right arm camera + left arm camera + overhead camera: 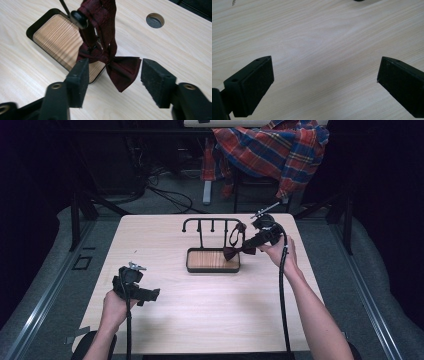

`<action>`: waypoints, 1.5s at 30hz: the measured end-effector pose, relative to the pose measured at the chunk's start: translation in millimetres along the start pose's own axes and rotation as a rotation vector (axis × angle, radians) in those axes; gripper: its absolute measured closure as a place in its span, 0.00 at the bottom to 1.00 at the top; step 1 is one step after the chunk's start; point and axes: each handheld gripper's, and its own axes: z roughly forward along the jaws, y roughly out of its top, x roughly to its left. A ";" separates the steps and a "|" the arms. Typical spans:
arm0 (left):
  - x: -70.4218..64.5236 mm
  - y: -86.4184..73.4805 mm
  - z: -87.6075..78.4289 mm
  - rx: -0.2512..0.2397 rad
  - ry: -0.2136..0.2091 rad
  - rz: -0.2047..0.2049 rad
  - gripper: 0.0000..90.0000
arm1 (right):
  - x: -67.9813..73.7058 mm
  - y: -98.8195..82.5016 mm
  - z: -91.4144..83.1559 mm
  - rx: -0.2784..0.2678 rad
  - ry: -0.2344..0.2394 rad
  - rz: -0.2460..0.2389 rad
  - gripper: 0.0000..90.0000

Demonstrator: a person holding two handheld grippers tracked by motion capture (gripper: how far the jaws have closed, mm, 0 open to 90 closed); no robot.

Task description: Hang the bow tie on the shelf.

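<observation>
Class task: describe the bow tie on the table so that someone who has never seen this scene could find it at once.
Start at the pale wooden table and find the black stand with a wooden base at its centre. From the stand's right-hand end hangs a dark red bow tie, the one fabric item there, between the open right tongs.

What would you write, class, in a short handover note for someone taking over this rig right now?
Left gripper: open, idle over bare table.
Right gripper: open, jaws either side of the bow tie, not gripping it.
Bow tie hangs by its strap from the right end of the rack, above the tray.
Done: tie appears hung.
Left: probably back the right gripper away.
</observation>
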 end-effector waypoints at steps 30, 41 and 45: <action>-0.5 -0.1 -0.4 -0.001 0.001 0.000 0.01 | 26.8 -76.5 -52.0 0.057 0.039 -0.080 0.11; -0.7 -0.1 -0.5 0.001 0.003 0.002 0.01 | 31.9 -112.7 -43.3 0.115 0.052 -0.075 0.11; -0.7 -0.1 -0.5 -0.002 0.004 0.004 0.01 | 35.6 -127.6 -38.5 0.162 0.059 -0.084 0.11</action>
